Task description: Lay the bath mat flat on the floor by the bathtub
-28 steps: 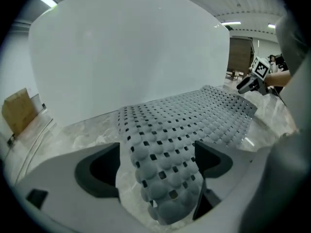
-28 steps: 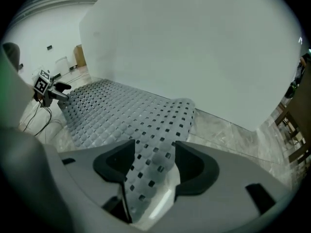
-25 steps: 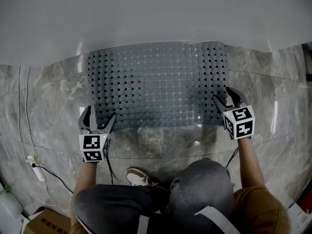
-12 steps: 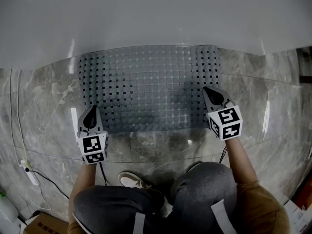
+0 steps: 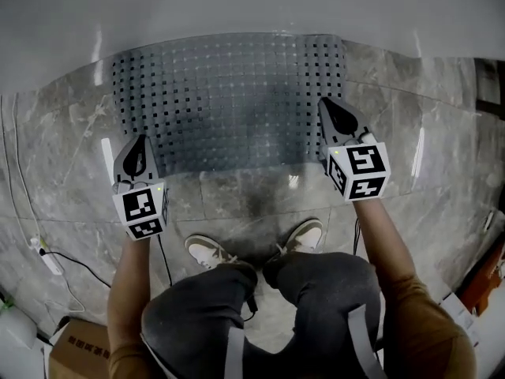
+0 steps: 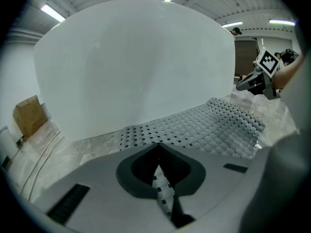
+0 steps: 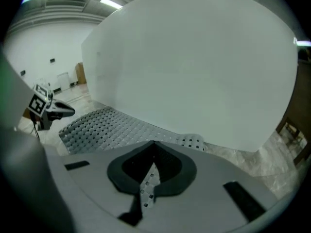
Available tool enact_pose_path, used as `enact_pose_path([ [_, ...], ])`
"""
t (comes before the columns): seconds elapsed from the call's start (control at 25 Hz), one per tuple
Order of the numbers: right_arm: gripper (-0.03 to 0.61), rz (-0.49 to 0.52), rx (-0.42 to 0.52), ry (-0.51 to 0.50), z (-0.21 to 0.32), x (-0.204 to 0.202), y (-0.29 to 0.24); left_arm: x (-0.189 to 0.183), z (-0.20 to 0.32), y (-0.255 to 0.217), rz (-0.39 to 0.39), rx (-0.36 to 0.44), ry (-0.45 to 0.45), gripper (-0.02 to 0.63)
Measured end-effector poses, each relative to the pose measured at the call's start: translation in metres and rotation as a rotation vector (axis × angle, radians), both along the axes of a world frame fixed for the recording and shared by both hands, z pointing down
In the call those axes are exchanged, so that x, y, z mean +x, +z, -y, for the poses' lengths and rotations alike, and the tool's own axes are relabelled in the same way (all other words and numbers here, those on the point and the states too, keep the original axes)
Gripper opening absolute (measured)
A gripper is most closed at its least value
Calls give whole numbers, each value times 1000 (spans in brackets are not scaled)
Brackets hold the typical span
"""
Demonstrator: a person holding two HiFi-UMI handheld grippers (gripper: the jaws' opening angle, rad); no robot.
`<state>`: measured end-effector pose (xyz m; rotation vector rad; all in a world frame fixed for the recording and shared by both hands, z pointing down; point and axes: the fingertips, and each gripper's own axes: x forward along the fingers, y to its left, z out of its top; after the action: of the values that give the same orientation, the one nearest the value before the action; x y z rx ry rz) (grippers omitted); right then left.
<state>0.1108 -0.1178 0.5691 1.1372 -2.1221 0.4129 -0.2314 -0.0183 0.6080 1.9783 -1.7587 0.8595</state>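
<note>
Grey perforated bath mat (image 5: 229,101) lying flat on the marble floor (image 5: 63,133), its far long edge running along the foot of the white bathtub (image 5: 237,6). Left gripper (image 5: 142,138) — jaws closed tip to tip, nothing held — hangs above the mat's near left corner. Right gripper (image 5: 324,102), likewise closed and empty, hangs over the mat's right edge. The person's shoes (image 5: 207,251) stand on the floor near the mat's near edge — not touching it.
</note>
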Motion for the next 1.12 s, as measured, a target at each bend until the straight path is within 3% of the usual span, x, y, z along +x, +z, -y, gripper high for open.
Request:
enact_pose_path([
  [0.4,5,-18,-11,-76,-30,-32,-125,24,-23,-118,-70,-53,0,4],
  [0.72,5,-18,-23,-76,-44,-36,-243,31,-26,-238,-81,-40,-18,5],
  [1.12,5,8,32,-79,-32,-38,-391,38,-11,-395,-61,37,-13,5],
])
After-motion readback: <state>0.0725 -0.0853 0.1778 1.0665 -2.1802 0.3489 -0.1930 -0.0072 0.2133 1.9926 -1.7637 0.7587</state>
